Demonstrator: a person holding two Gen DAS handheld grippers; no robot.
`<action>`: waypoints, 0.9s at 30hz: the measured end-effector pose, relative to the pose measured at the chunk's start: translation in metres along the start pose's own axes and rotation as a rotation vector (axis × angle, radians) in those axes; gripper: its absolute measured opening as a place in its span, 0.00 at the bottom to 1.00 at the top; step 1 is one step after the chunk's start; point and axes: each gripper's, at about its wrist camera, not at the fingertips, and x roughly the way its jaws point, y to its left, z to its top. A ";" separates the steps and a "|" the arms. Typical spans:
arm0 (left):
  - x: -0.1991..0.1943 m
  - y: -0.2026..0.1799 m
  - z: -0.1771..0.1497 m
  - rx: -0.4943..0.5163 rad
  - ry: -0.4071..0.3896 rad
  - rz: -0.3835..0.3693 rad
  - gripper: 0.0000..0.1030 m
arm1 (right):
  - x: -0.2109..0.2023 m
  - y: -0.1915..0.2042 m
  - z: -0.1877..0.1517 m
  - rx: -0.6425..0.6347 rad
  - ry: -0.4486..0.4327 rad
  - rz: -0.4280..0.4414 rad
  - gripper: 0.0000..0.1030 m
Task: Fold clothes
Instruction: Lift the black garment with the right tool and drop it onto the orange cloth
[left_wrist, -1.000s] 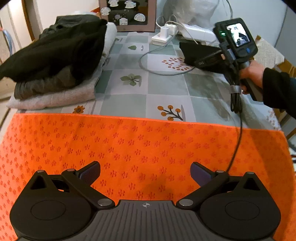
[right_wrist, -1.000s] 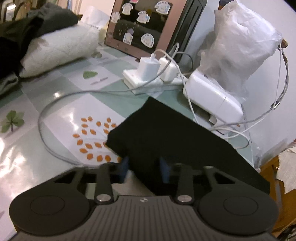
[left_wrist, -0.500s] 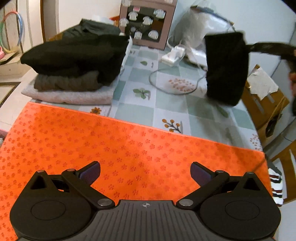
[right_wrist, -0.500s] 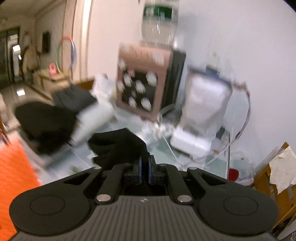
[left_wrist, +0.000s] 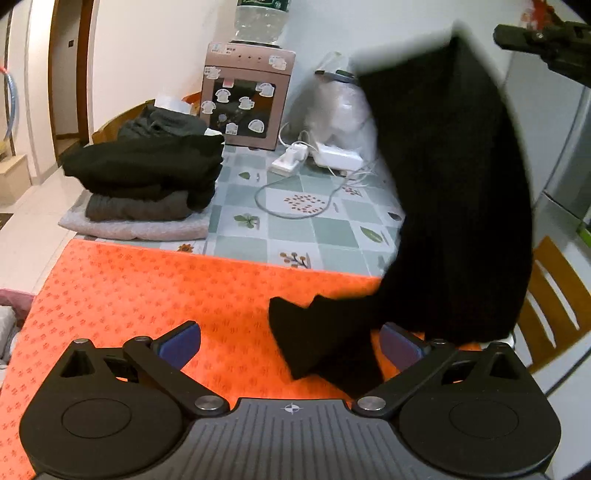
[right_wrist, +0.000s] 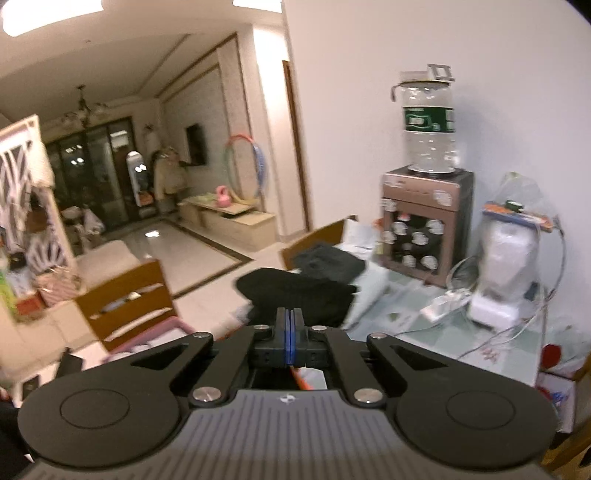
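Left gripper (left_wrist: 290, 341) low over orange mat (left_wrist: 147, 288), jaws spread wide, nothing between them. Right gripper (right_wrist: 290, 334) raised high, blue pads pressed together; in its own view no cloth shows between them, but the left view shows black garment (left_wrist: 447, 192) hanging from up near it, so the pinch looks to be on the garment's top edge.

Around: stack of folded clothes (left_wrist: 147, 177) on table (left_wrist: 295, 229) at left, water dispenser (left_wrist: 247, 99) behind, white power strip (left_wrist: 290, 162) and cable, white plastic bag (left_wrist: 340, 110), wooden chair (left_wrist: 554, 295) at right. The hanging cloth blocks the table's right side.

Half a second ago the garment hung farther back over the table; now it is nearer, its lower end draped on the mat just ahead of the left gripper's right finger.

Garment: dark, long, limp, blurred, lower corners crumpled.
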 end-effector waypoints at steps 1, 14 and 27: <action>-0.004 0.001 -0.005 0.006 0.005 0.001 1.00 | -0.007 0.011 -0.001 0.001 -0.001 0.013 0.01; 0.001 0.014 -0.057 -0.010 0.134 0.013 1.00 | 0.004 0.017 -0.102 0.097 0.177 -0.052 0.05; 0.025 0.012 -0.116 0.125 0.167 -0.044 0.99 | 0.029 0.037 -0.222 0.104 0.329 -0.138 0.18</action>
